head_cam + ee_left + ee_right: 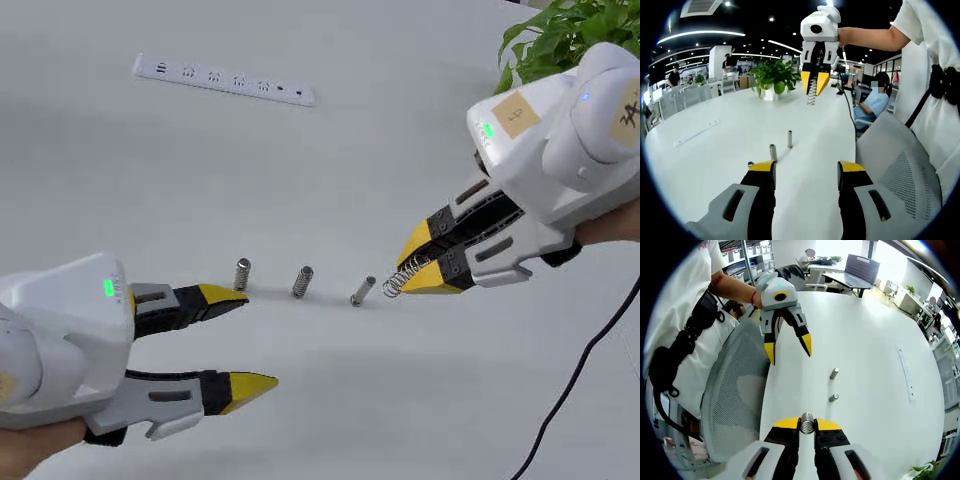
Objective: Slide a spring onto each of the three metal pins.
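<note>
Left white gripper (258,340), nearest, sat empty with jaws wide; two of three pins looked finished.
Along the row, the left upright metal pin (243,262) and the middle metal pin (307,269) each carried a coiled steel spring (242,278), while the right bare metal pin (362,290) stood uncovered, just beside the last coiled spring (398,280) pinched in the narrow jaws of the right white gripper (412,272). One threading seemingly remained. Plain white surface (150,200) lay open around the pins; the white power strip (222,80) sat well behind, the green potted plant (560,35) and black cable (580,370) well off right.
</note>
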`<state>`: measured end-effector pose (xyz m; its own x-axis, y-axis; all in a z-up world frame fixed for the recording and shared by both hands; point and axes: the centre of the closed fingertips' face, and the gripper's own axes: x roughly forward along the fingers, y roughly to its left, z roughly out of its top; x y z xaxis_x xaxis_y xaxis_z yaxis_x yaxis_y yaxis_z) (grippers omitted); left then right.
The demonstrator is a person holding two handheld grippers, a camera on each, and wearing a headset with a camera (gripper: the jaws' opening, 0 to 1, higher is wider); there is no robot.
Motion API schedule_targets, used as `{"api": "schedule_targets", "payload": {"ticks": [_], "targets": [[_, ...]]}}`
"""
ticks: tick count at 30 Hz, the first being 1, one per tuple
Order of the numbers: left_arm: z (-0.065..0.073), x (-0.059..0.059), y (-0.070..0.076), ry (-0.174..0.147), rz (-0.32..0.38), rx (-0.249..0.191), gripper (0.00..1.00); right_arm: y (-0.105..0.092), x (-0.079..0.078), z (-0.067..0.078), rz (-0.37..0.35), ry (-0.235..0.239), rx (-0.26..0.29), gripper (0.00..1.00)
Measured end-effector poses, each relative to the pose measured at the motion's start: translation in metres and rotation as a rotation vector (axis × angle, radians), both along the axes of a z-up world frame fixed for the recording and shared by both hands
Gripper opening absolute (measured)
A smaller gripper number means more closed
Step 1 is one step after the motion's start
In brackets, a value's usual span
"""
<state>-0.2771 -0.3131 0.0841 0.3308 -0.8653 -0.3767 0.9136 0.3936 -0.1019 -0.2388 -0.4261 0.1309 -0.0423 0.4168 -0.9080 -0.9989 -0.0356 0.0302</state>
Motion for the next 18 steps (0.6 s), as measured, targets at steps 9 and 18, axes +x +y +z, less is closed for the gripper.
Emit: {"api": "schedule_targets", "payload": {"ticks": [9,18], "targets": [[-0.009,0.009,0.018,0.017,0.035,0.014,0.66,-0.010,0.019,-0.015,-0.044,-0.013,-0.033,0.07],[-0.011,0.015,0.026,0.023,0.051,0.002,0.79,-0.013,0.038,-0.036,-0.079,-0.014,-0.057,0.07]]}}
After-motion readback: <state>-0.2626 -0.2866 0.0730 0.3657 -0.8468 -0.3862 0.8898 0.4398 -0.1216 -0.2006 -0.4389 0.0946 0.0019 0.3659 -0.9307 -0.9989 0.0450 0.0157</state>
